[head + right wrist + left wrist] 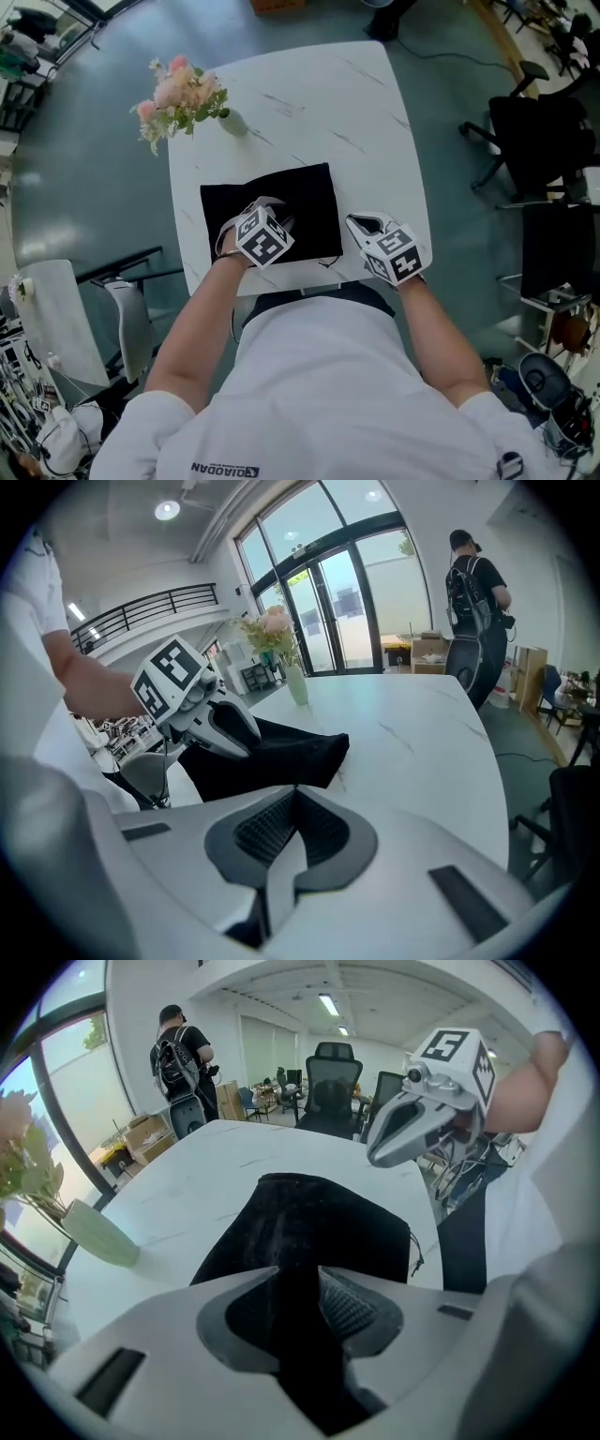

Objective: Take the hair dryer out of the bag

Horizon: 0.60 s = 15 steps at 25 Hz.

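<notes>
— Left gripper [298, 1277], jaws apart, hangs over the near part of the black bag [300, 202]. Is the hair dryer showing?
— No. It is out of sight and is judged to lie inside the bag, which rests close to the near edge of the tabletop [309, 94]. Right gripper [292, 794], jaws together on nothing, hovers beside the bag at the near right corner.
— What could go wrong?
— Nothing pins the bag. If the left jaws close on cloth alone, the whole bag may lift, or slide toward the near edge, with the dryer inside. The drawstring [413, 1252] lies at the bag's near right corner, and a pinch there could hold the mouth shut.
— Surface and room?
— Flowers [183, 94] in a pale vase stand at the far left corner. The tabletop is white, marbled and smooth, so cloth probably slips readily. Grey-green floor [84, 150] surrounds it, with black office chairs [534, 141] at right. A person with a backpack [180, 1058] stands well apart, near glass doors [361, 602].
</notes>
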### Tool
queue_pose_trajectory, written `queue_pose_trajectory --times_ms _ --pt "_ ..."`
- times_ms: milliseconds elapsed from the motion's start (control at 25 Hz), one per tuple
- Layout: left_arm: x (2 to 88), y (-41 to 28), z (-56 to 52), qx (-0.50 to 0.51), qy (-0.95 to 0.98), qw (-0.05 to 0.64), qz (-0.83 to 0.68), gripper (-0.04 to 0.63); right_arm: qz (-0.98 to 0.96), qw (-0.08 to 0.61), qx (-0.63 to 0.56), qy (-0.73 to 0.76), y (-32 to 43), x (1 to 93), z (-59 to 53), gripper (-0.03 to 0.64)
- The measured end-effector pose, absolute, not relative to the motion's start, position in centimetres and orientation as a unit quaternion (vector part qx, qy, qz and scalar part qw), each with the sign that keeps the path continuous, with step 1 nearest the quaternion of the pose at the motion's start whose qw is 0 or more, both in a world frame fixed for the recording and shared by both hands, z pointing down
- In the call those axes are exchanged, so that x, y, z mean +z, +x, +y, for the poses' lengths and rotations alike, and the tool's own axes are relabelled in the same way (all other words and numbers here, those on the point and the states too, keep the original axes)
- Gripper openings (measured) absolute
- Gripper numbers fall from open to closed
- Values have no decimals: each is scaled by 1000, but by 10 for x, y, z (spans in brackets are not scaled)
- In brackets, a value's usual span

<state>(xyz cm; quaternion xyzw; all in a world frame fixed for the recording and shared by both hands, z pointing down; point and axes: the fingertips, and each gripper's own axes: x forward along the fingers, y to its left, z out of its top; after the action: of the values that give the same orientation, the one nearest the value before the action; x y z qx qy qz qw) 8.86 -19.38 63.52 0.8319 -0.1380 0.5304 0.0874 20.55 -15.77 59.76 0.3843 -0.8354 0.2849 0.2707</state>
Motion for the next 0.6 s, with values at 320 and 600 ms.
queue_pose_trajectory --times_ms 320,600 --pt "630 70 -187 516 841 90 -136 51 -826 269 288 402 196 600 -161 17" --pt "629 48 -180 516 839 95 -143 51 -837 297 267 373 174 600 -155 17"
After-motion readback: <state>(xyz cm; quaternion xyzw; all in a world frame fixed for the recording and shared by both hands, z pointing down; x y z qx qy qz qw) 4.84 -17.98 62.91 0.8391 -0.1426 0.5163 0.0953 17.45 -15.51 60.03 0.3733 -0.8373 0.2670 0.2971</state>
